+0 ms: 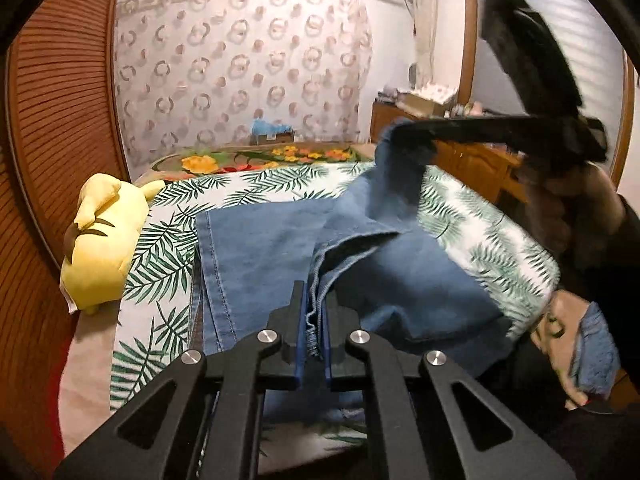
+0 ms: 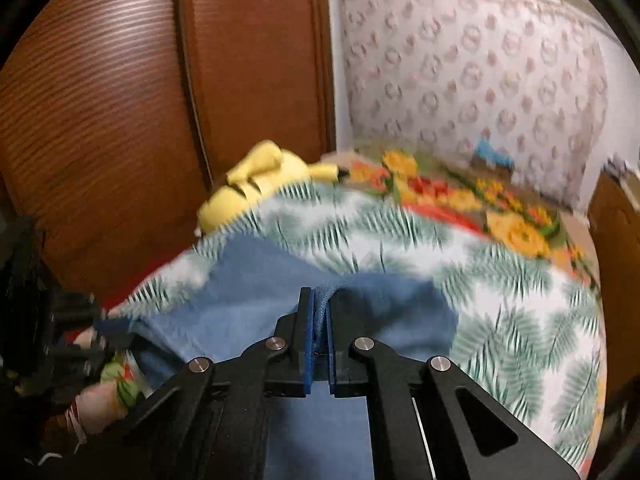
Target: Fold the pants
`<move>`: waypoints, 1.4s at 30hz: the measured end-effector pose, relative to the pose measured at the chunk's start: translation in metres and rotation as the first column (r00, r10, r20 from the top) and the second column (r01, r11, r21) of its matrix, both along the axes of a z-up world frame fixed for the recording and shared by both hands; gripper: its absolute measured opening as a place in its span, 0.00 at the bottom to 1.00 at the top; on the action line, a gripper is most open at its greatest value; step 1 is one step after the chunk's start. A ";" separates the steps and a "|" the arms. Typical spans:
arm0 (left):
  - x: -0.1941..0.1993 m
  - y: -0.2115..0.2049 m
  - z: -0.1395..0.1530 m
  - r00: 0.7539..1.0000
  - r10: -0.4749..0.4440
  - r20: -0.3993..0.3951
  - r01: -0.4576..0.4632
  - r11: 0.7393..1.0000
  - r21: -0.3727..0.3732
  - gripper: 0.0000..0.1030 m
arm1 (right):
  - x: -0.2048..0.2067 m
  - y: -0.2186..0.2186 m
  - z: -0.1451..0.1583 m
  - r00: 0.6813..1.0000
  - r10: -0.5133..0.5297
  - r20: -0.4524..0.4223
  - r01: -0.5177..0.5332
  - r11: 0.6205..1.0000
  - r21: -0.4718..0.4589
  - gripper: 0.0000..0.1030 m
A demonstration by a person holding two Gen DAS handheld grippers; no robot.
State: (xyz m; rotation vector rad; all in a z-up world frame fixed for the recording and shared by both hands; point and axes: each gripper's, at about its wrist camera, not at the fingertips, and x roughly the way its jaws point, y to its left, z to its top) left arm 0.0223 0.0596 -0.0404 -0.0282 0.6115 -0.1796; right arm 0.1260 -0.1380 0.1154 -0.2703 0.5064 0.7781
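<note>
Blue denim pants (image 1: 272,248) lie on a bed covered with a palm-leaf sheet (image 1: 160,256). My left gripper (image 1: 314,312) is shut on a frayed hem of the pants, the cloth pinched between its blue pads. In the left wrist view my right gripper (image 1: 404,130) shows blurred at the upper right, holding up another part of the denim above the bed, with a hand (image 1: 576,204) on its grip. The right wrist view, blurred, shows my right gripper (image 2: 319,300) shut on a fold of the pants (image 2: 240,304).
A yellow plush toy (image 1: 100,240) lies at the bed's left edge beside a brown slatted wardrobe door (image 1: 60,120). A floral blanket (image 1: 248,160) covers the far end of the bed. A wooden dresser (image 1: 472,160) stands at the right. A patterned curtain (image 1: 240,68) hangs behind.
</note>
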 end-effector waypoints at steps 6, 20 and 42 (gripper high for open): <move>-0.013 0.007 0.006 1.000 0.017 0.004 -0.017 1.000 -0.008 0.07 | 0.006 0.044 0.018 0.998 0.028 0.050 -0.027 0.999 -0.020 0.04; -0.001 0.028 -0.054 0.984 0.068 -0.164 -0.067 0.998 0.010 0.07 | 0.072 0.150 -0.048 0.996 0.052 -0.075 -0.062 0.989 -0.134 0.04; 0.001 0.045 -0.061 0.974 0.132 -0.182 -0.137 0.990 -0.014 0.45 | 0.086 0.129 -0.041 0.989 0.077 -0.129 -0.074 0.997 0.027 0.32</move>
